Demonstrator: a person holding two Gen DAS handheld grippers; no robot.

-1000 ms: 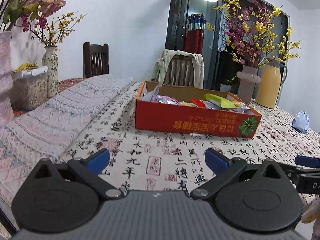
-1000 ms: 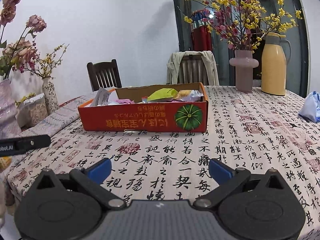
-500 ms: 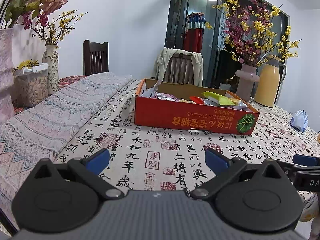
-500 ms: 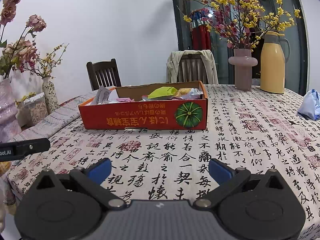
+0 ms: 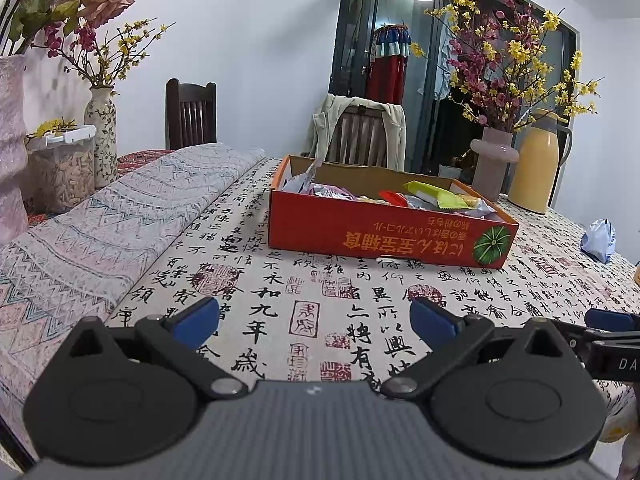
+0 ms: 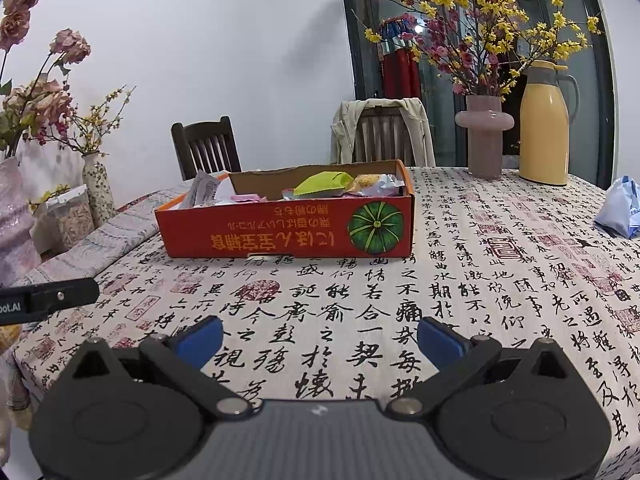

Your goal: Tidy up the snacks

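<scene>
A red cardboard box (image 5: 384, 232) (image 6: 288, 230) with a green pumpkin print stands on the table, filled with several snack packets (image 5: 436, 196) (image 6: 324, 184). My left gripper (image 5: 314, 320) is open and empty, held low above the near part of the table, well short of the box. My right gripper (image 6: 320, 338) is open and empty, also low and short of the box. The right gripper's blue fingertip (image 5: 608, 320) shows at the right edge of the left wrist view. The left gripper's black finger (image 6: 60, 294) shows at the left edge of the right wrist view.
A calligraphy-print cloth (image 6: 480, 280) covers the table; a folded patterned runner (image 5: 100, 232) lies at left. A pink vase (image 6: 484, 136) with flowers, a yellow thermos (image 6: 544, 124) and a blue bag (image 6: 620, 208) stand at right. Vases (image 5: 100, 136) and a clear container (image 5: 60, 172) stand at left. Chairs stand behind.
Both grippers have drawn back slightly and risen; the box looks a little farther and more of its inside shows. Both stay open and empty.
</scene>
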